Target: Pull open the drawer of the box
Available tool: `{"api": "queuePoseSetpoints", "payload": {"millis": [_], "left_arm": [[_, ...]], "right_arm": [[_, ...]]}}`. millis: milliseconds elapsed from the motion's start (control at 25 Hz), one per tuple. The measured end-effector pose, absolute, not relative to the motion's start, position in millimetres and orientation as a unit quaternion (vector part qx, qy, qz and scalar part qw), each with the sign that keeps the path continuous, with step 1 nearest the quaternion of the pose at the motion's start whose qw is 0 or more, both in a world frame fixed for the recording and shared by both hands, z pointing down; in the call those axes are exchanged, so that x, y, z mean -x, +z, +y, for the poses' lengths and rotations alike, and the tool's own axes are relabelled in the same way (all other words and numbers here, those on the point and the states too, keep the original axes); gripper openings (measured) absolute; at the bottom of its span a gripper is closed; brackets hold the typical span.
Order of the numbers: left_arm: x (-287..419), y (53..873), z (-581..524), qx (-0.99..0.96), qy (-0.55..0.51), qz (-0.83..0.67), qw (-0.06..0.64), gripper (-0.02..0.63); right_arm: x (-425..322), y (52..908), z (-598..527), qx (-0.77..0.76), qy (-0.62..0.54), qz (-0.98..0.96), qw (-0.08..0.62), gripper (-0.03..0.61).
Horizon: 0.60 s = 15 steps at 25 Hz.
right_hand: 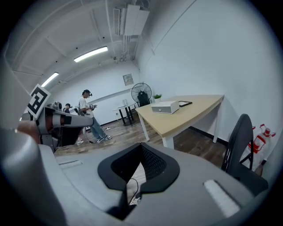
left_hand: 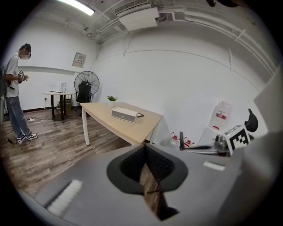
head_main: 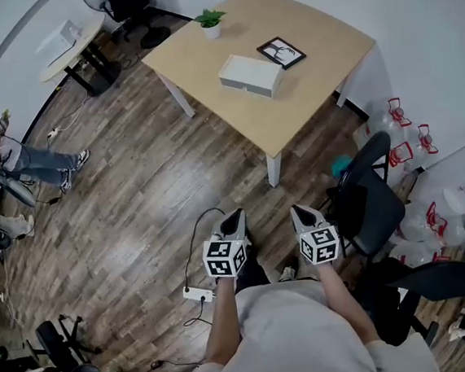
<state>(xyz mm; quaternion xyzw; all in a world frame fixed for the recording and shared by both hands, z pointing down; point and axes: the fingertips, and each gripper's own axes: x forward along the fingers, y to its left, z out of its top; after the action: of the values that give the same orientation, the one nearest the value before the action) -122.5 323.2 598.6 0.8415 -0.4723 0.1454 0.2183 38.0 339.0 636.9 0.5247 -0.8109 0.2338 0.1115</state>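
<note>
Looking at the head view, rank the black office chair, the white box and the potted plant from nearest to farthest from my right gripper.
1. Black office chair: on the floor, just to the right of the right gripper.
2. White box: ahead, in the middle of the wooden table.
3. Potted plant: at the table's far edge, beyond the box.

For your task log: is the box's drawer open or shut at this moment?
Shut, it seems: the box on the table is one flush block, nothing sticking out.

Office: desk (head_main: 308, 80), swivel chair (head_main: 375, 202), fan (left_hand: 86, 82)
</note>
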Motion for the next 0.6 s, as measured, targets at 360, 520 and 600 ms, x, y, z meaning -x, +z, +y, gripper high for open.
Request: {"api": "queuePoseSetpoints", "payload": {"millis": [360,520,600], "left_arm": [[155.0,593.9,239.8,-0.851,0.141,-0.455,0.222,0.052],[165.0,585.8,198.4,-0.859,0.137,-0.442,0.217,0.052],[170.2,582.0,178.9,-0.865,0.137,-0.434,0.213,0.053]], "right_arm": [[8.9,636.8,271.2,-0.515,0.265,-0.811,0.084,0.002],[23.6,633.8,238.7,-0.525,0.265,-0.804,0.081,0.002],[28.5,632.0,222.2,-0.537,0.268,-0.797,0.072,0.002]]}}
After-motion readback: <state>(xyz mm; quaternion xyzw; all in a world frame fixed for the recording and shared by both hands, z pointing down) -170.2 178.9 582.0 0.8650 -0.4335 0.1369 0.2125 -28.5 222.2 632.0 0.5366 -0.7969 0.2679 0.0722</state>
